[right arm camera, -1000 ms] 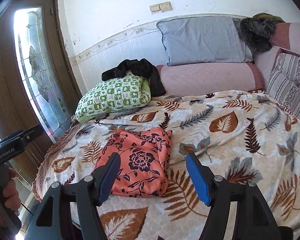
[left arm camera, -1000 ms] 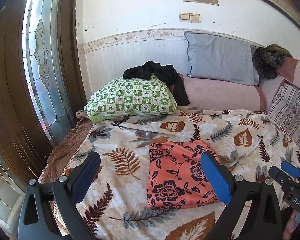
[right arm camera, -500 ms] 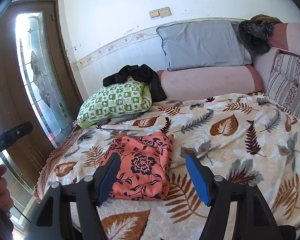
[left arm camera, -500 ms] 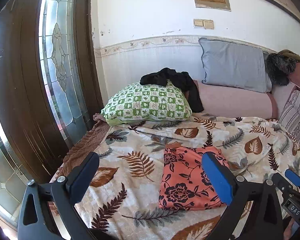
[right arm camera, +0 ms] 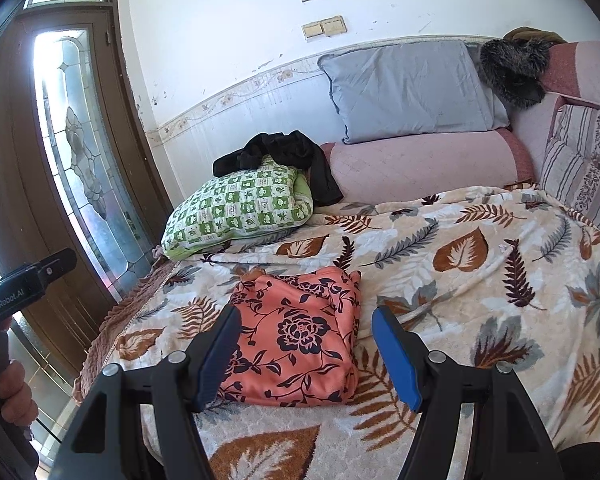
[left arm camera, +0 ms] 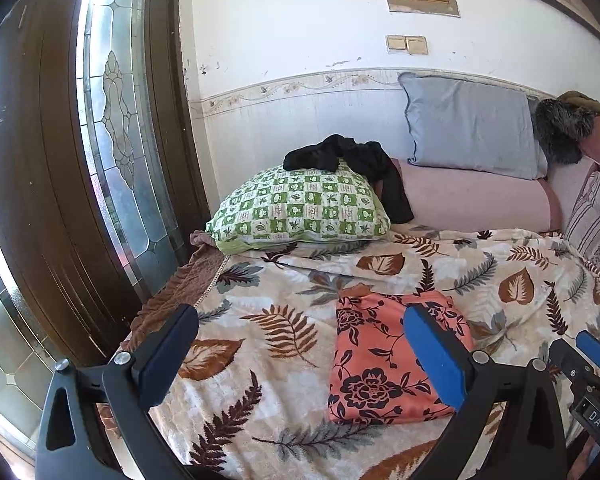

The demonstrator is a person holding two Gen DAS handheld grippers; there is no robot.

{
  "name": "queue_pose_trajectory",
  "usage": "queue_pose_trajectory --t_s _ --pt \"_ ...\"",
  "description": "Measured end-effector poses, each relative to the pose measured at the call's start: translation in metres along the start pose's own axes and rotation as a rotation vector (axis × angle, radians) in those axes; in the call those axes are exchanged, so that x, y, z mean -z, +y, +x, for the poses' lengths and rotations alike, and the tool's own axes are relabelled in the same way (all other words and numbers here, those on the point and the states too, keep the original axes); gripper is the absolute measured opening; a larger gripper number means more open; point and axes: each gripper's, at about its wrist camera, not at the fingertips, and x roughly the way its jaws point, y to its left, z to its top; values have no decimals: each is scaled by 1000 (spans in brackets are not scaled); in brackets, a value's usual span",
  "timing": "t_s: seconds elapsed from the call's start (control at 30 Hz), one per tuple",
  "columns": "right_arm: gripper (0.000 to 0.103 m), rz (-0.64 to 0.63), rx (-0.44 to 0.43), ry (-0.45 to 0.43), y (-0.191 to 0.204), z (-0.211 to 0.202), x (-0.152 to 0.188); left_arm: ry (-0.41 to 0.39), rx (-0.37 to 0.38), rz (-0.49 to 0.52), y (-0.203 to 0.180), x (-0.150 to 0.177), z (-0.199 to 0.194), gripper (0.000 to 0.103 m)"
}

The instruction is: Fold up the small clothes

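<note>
The bed's leaf-print blanket [left arm camera: 284,320] carries the orange floral garment [left arm camera: 376,364], folded flat near the front edge. Over the last second both views drifted slightly; the garment stayed put, so folding looks finished. The 2 grippers, left gripper [left arm camera: 300,356] and right gripper [right arm camera: 306,356], hang wide and empty. Only the right view shows a hand [right arm camera: 14,396].

Home bedrm/sitting rm: bed w/ leaf-print blanket [right arm camera: 480,280] lying across it, pillows [left arm camera: 300,212] leaning by wall, stained-glass wooden door [left arm camera: 112,120] letting light in, light switches [right arm camera: 324,28] showing.
</note>
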Motion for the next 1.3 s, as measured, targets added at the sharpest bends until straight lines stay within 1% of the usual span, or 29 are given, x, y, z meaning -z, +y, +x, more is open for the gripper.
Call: queue_pose_trajectory --t_s 0.13,0.3,0.47,0.57,0.83,1.03,1.3 --pt "72 1 6 -17 3 2 -3 6 19 -4 2 0 6 102" --pt "72 -18 23 -14 10 6 -1 16 52 3 4 2 9 102" --pt "72 -50 43 -10 18 9 1 -3 56 14 7 5 8 102" --pt "72 -60 55 -7 22 11 1 -1 74 20 9 6 9 102" --pt "72 -99 79 -8 35 15 2 8 116 10 15 6 12 102" --pt "72 -104 89 -5 35 18 2 29 135 -8 17 7 19 102" --pt "72 -101 91 8 28 31 -1 39 135 -10 19 5 30 102"
